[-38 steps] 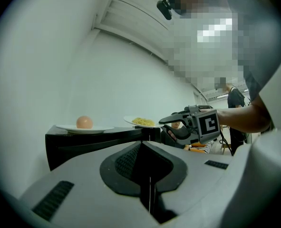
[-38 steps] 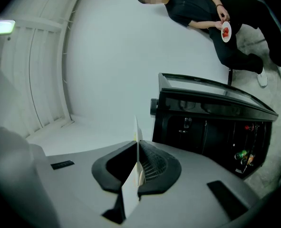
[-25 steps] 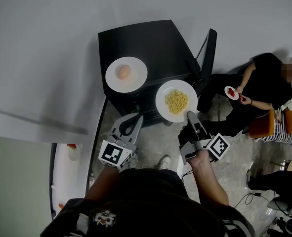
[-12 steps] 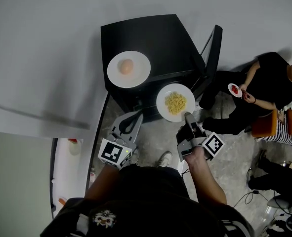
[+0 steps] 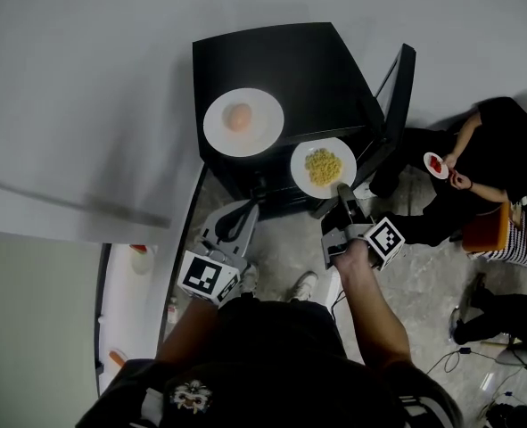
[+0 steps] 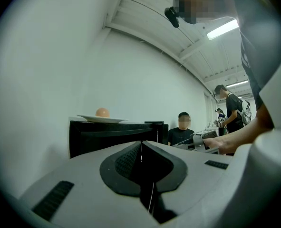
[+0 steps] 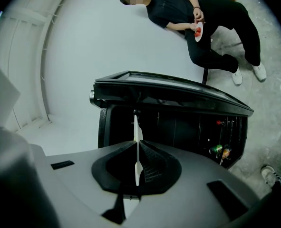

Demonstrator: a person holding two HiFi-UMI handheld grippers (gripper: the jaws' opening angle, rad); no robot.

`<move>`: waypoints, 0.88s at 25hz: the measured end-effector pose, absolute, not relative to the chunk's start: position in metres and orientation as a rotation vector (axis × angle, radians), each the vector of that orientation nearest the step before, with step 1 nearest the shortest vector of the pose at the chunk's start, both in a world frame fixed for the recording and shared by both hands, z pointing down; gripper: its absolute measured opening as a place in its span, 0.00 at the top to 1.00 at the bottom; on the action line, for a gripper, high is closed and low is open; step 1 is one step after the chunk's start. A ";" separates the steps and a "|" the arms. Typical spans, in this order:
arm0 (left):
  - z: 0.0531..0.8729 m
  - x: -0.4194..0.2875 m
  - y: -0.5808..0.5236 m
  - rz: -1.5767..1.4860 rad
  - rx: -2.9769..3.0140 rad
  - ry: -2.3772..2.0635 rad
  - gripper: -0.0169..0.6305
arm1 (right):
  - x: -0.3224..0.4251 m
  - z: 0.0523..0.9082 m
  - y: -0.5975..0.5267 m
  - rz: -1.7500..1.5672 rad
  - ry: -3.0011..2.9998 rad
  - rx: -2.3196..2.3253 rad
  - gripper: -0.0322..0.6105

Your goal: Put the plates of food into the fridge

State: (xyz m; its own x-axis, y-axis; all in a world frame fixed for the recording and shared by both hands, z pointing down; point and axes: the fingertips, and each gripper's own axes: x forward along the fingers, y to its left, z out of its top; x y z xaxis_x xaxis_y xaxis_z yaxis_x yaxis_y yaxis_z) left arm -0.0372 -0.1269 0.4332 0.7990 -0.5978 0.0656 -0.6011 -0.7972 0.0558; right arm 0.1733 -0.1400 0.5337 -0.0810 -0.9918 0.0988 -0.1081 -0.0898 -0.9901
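In front of the open fridge [image 5: 281, 69], right arm bent and reaching forward, right gripper [image 5: 344, 192] about level; jaws pinch the near rim of the noodle plate [image 5: 323, 167]; round white plate, yellow noodles heaped mid-plate; lies flat, face up, at the fridge's front edge; left gripper [image 5: 243, 210] level, jaws pressed together, empty; second plate [image 5: 243, 121] on the fridge top.

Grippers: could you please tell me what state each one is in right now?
Left gripper: closed, empty.
Right gripper: closed on the noodle plate rim.
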 end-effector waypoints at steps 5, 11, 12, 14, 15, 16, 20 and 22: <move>0.435 -0.041 -0.129 0.085 2.900 -0.988 0.94 | 0.175 0.547 -0.160 -1.310 1.281 -1.319 0.89; 0.438 -0.044 -0.134 0.105 2.900 -1.009 0.94 | 0.177 0.565 -0.181 -1.325 1.243 -1.333 0.89; 0.439 -0.045 -0.134 0.110 2.897 -1.012 0.94 | 0.177 0.567 -0.184 -1.328 1.238 -1.333 0.89; 0.442 -0.045 -0.134 0.120 2.894 -1.011 0.94 | 0.178 0.570 -0.191 -1.326 1.234 -1.339 0.89; 0.443 -0.045 -0.134 0.126 2.892 -1.009 0.94 | 0.179 0.573 -0.195 -1.322 1.232 -1.344 0.89; 0.445 -0.045 -0.135 0.131 2.890 -1.008 0.94 | 0.179 0.575 -0.199 -1.318 1.230 -1.350 0.89; 0.449 -0.046 -0.137 0.136 2.893 -1.013 0.94 | 0.182 0.579 -0.214 -1.300 1.219 -1.358 0.89; 0.451 -0.047 -0.138 0.140 2.887 -1.019 0.94 | 0.182 0.578 -0.219 -1.296 1.218 -1.359 0.89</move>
State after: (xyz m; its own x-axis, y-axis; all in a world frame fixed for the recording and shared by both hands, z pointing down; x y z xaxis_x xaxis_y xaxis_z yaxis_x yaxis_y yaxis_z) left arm -0.0469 -0.1377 0.4505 0.7751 -0.6220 0.1110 -0.6290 -0.7763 0.0416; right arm 0.1822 -0.2192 0.5784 -0.0221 -0.9897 0.1415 -0.0801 -0.1393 -0.9870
